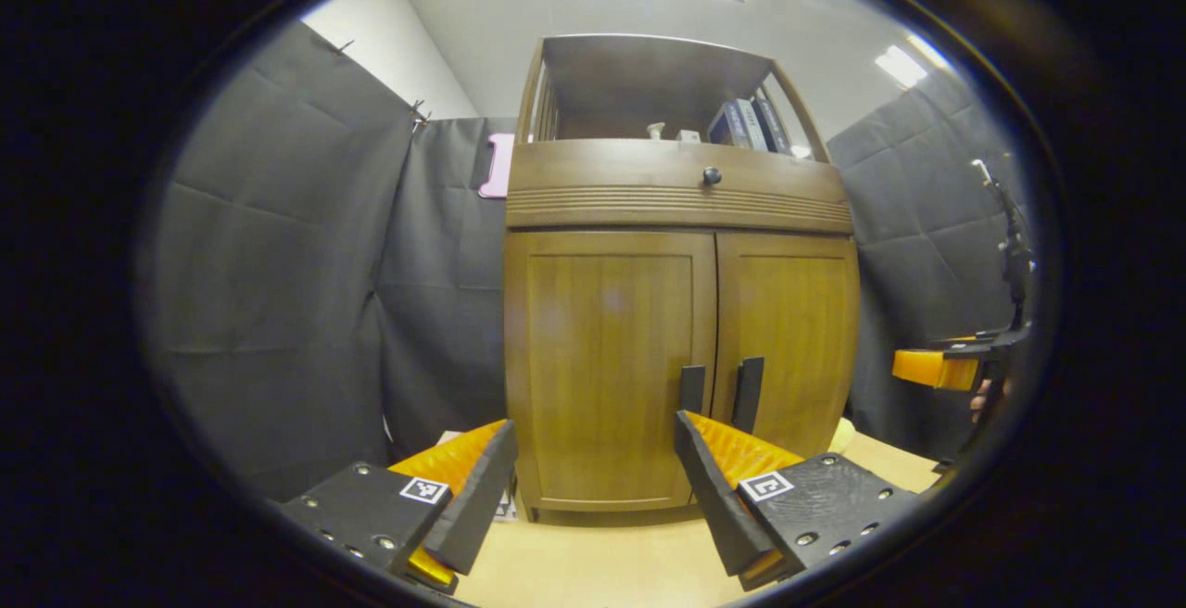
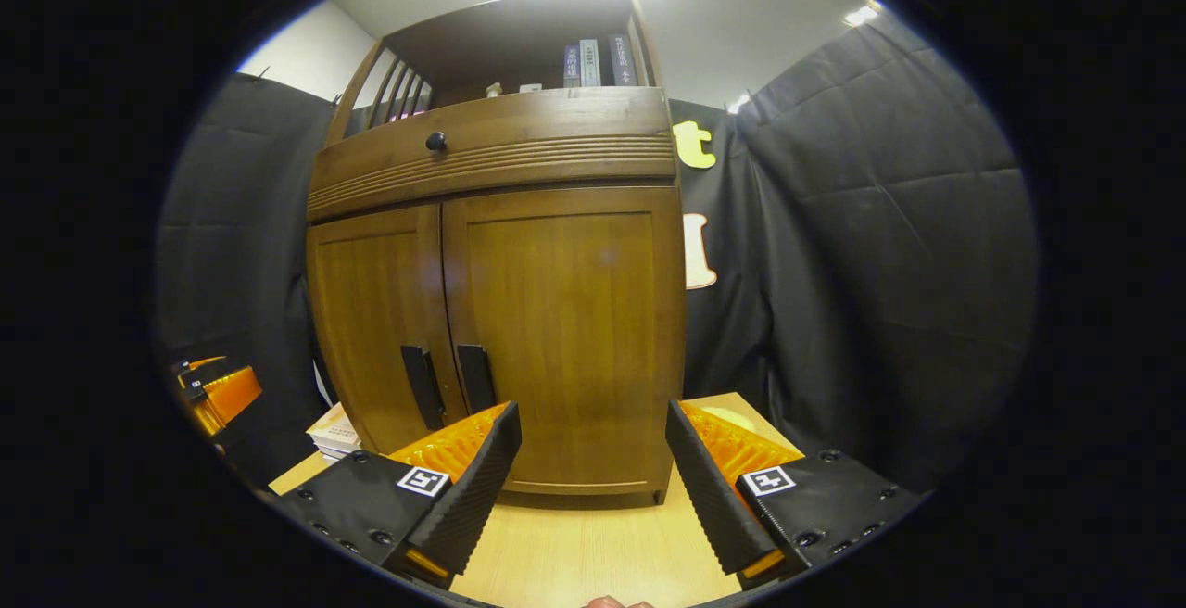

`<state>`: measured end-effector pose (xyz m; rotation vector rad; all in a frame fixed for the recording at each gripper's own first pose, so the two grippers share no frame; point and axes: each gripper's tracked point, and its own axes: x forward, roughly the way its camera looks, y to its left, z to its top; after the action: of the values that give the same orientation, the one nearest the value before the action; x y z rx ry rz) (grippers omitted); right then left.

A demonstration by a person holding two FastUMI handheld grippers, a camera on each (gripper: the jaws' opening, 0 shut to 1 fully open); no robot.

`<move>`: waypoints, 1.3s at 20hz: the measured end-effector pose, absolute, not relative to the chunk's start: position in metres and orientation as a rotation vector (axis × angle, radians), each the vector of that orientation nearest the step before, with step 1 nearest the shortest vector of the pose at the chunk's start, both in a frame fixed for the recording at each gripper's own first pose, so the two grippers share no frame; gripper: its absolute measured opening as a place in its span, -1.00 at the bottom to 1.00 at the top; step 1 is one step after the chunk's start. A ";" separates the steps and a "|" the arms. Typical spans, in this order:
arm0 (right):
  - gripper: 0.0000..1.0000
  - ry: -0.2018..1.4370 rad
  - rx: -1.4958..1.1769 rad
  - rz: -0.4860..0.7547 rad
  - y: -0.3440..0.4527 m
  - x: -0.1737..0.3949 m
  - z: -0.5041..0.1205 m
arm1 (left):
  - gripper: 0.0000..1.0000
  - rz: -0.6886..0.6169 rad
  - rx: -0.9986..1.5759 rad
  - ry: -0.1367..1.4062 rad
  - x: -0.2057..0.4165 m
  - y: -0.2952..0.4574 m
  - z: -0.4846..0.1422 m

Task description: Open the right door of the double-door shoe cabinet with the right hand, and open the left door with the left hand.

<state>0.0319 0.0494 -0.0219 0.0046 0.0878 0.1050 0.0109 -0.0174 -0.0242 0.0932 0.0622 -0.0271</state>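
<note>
Standing at the centre of both views, we list a double-door shoe cabinet on a light wooden table, both doors closed.

Item, left door: flat panelled front, flush with its frame, a dark vertical handle at its inner edge, toward 5 o'clock of the panel in the left gripper view.

Item, right door: same build, closed, its dark handle at the inner edge, toward 7 o'clock of the panel in the right gripper view. The two handles stand just beside each other across the centre seam.

Item, drawer front above the doors, ribbed, with a small round knob. Above it we note an open shelf carrying upright books at 12 o'clock and small pale objects we cannot identify.

Item, left gripper: at 6 o'clock of its own view, fingers wide apart, holding nothing, in front of the left door and apart from it. We also see it at 9 o'clock of the right gripper view.

Item, right gripper: at 6 o'clock of its view, fingers wide apart, holding nothing, facing the right door, apart from it. It appears at 3 o'clock of the left gripper view.

Item, stack of papers on the table beside the cabinet, at 7 o'clock in the right gripper view.
</note>
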 end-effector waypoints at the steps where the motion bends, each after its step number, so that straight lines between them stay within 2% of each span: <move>1: 0.93 0.091 0.006 0.120 0.056 0.037 -0.022 | 0.97 -0.025 0.089 0.065 0.012 -0.017 -0.026; 8: 0.98 0.096 0.014 0.227 0.115 0.072 -0.015 | 0.97 0.020 0.061 0.121 0.004 -0.008 -0.051; 10: 0.93 0.093 0.008 0.251 0.129 0.084 -0.012 | 0.97 0.041 0.052 0.133 -0.005 0.002 -0.058; 11: 0.97 0.093 0.004 0.255 0.135 0.092 -0.012 | 0.97 0.051 0.047 0.134 -0.008 0.005 -0.057; 18: 0.93 0.130 0.012 0.271 0.165 0.140 -0.027 | 0.97 0.171 0.055 0.159 -0.039 0.038 -0.060; 19: 0.98 0.137 -0.005 0.267 0.168 0.148 -0.031 | 0.97 0.190 0.057 0.166 -0.046 0.044 -0.061; 22: 0.93 0.171 -0.027 0.265 0.177 0.163 -0.048 | 0.97 0.254 0.049 0.167 -0.050 0.068 -0.064; 26: 0.98 0.185 -0.071 0.243 0.187 0.180 -0.063 | 0.97 0.269 0.035 0.171 -0.050 0.070 -0.065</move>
<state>0.1800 0.1869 -0.0628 -0.0709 0.1854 0.2434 -0.0496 0.0699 -0.0649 0.0345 0.1712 0.2691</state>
